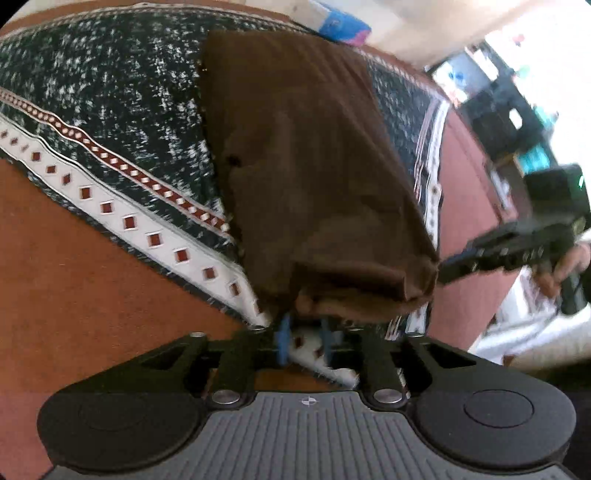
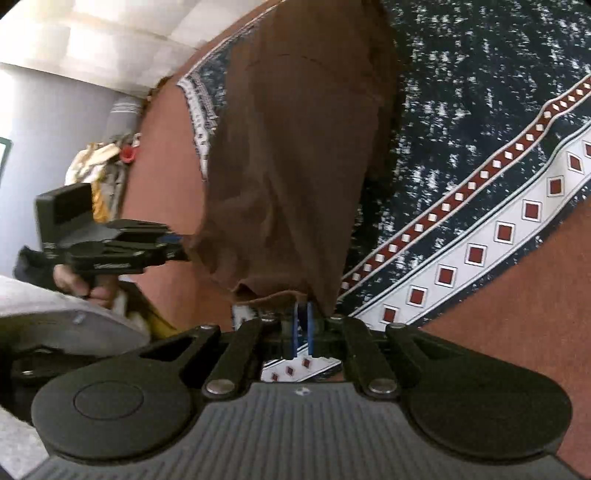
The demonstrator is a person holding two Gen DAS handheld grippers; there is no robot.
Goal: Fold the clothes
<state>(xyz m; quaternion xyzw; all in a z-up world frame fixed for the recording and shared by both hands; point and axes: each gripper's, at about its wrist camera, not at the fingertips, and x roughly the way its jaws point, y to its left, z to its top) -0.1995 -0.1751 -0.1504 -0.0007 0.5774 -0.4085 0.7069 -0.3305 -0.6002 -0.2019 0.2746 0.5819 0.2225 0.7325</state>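
Observation:
A brown garment (image 1: pixel 303 166) lies folded lengthwise on a dark speckled blanket (image 1: pixel 92 110) that has a red-and-white diamond border. In the left wrist view my left gripper (image 1: pixel 306 332) is open at the garment's near hem, and white blanket shows between its blue pads (image 1: pixel 283 341). My right gripper (image 1: pixel 443 271) meets the hem's right corner. In the right wrist view the same garment (image 2: pixel 288 166) runs away from my right gripper (image 2: pixel 303 321). Its blue pads (image 2: pixel 311 325) stand almost together, with the hem's corner at their tips. My left gripper (image 2: pixel 183 243) is at the cloth's left edge.
The blanket (image 2: pixel 480 110) lies on a rust-red surface (image 1: pixel 74 277) (image 2: pixel 517 314). A blue packet (image 1: pixel 343 26) sits past the garment's far end. Dark clutter (image 1: pixel 517 122) fills the right side. A hand (image 2: pixel 92 288) holds the left tool, near yellowish bundles (image 2: pixel 96 158).

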